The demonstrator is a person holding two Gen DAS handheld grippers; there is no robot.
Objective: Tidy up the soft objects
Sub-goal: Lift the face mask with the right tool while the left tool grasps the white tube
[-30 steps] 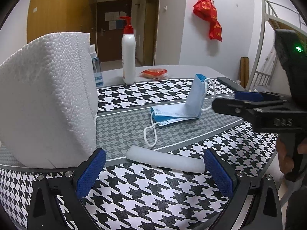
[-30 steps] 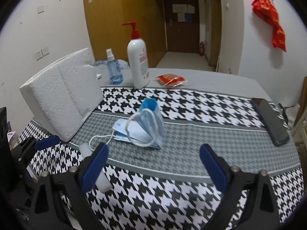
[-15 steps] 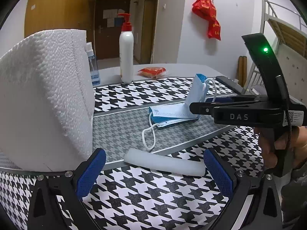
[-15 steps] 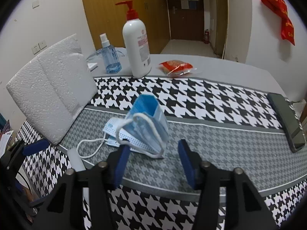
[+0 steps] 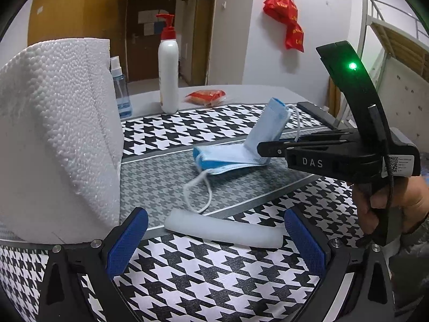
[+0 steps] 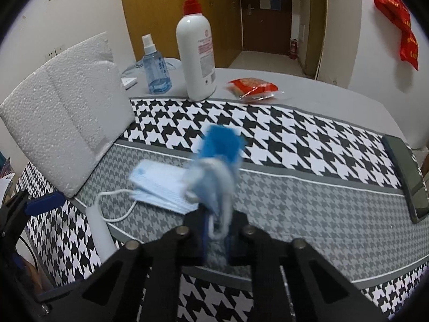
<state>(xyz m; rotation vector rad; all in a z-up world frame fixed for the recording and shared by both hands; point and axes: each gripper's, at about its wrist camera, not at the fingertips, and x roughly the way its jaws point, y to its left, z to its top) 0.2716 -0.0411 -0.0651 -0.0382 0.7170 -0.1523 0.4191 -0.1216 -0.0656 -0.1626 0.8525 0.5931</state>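
A stack of blue face masks (image 5: 228, 154) lies on the grey band of the houndstooth cloth, its far half folded upright (image 6: 217, 161). My right gripper (image 6: 214, 237) is shut on the upright mask part and its ear loop; it also shows in the left wrist view (image 5: 264, 149). A white foam rod (image 5: 222, 232) lies just ahead of my left gripper (image 5: 214, 244), which is open and empty. A large white foam block (image 5: 53, 139) stands at the left, leaning.
A white pump bottle (image 6: 197, 51), a small blue spray bottle (image 6: 155, 68) and a red snack packet (image 6: 252, 88) stand at the far side. A dark phone (image 6: 407, 177) lies at the right edge of the cloth.
My right gripper has moved in toward the masks and closed from wide open onto the upright folded part. My left gripper has stayed open near the foam rod.
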